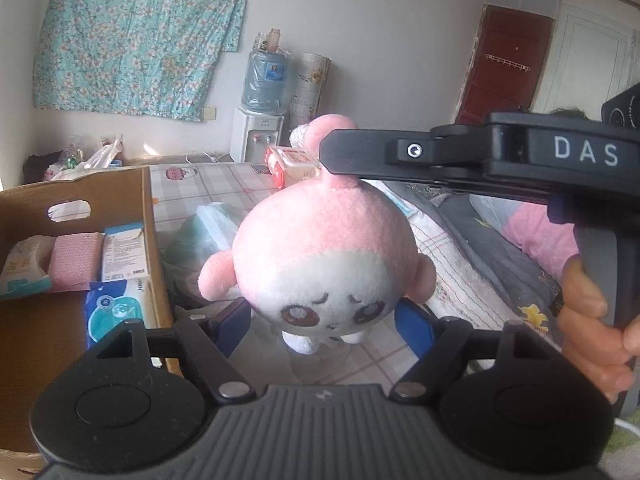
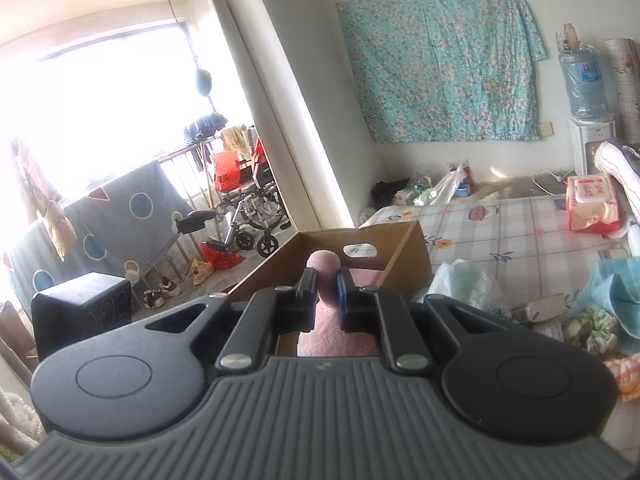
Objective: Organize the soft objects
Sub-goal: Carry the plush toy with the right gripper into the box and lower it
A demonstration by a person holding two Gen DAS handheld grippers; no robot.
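Plush toy (image 1: 320, 252) is hanging head-down in mid-air, dangling from the right claw (image 1: 340, 168), which is pinching one pink ear or tuft at its top end; in the right wrist view the two pads are squeezing that pink stub tight (image 2: 323, 280). Gripping by the ear is likely letting the soft body swing free for carrying, probably toward the cardboard box (image 1: 144, 200) on the left, where packets and a pink cloth are already sitting. Left claw (image 1: 326, 326) is standing spread wide just under the toy's face, blue pads either side and not touching it, seemingly ready to steady or take the head. All this is happening above a bed (image 1: 224, 184) with a checked sheet.

Toy is looking round and fluffy: pink back, white face, brown eyes, closed-lash marks, small pink arms, white feet. Squashy, so it should deform under any grip.
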